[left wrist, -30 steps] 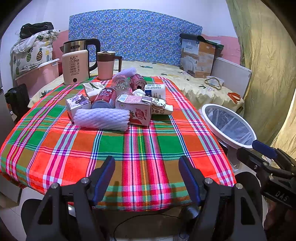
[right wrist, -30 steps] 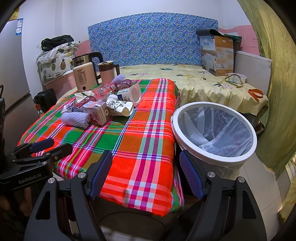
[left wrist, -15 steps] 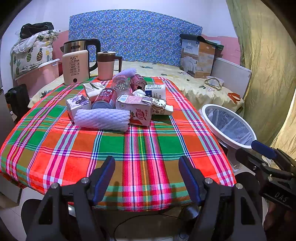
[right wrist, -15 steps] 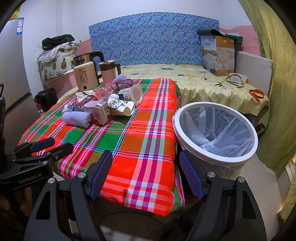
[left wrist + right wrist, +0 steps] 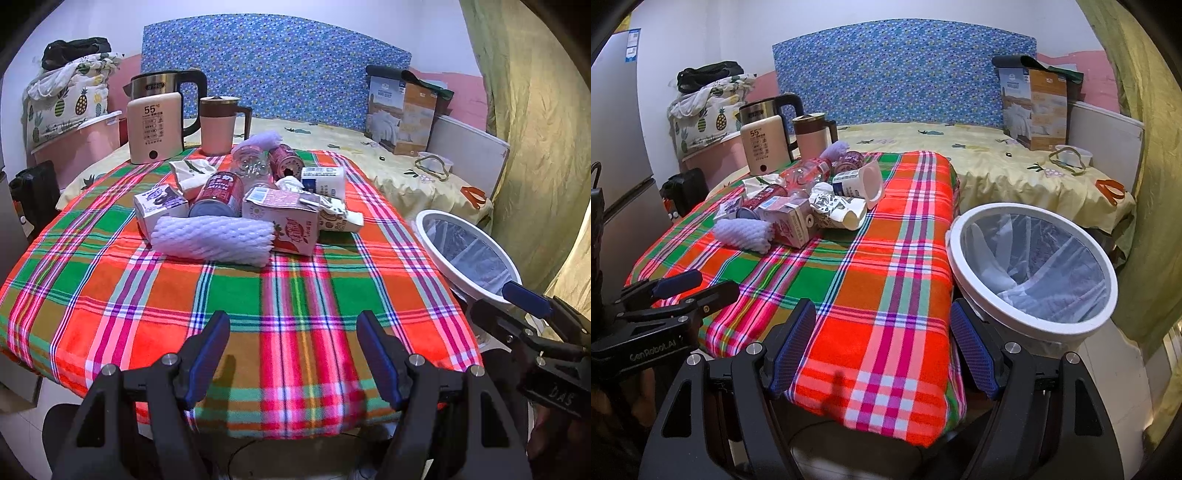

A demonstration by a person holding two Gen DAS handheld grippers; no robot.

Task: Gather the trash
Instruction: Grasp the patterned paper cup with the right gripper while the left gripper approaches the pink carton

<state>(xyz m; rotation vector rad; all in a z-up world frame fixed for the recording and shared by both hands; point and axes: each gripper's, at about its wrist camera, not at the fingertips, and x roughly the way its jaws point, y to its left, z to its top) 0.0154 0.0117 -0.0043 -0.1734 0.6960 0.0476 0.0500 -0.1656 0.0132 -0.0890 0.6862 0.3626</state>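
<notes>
- Left gripper (image 5: pixel 293 354) and right gripper (image 5: pixel 882 350) hang at the near table edge, fingers apart, holding nothing.
- Bin (image 5: pixel 1030 325) stands just beside the table's right edge, lined with a thin bag.
- Trash sits heaped mid-table on the plaid cloth (image 5: pixel 236 295).
- Foam sleeve (image 5: pixel 212 240) lies nearest: likely light and squashy; pinch across its middle.
- Juice carton (image 5: pixel 286 225) beside it: probably empty, crushable; grip the flat sides.
- Cans (image 5: pixel 221 194) behind: stiff, round, may slip or roll.
</notes>
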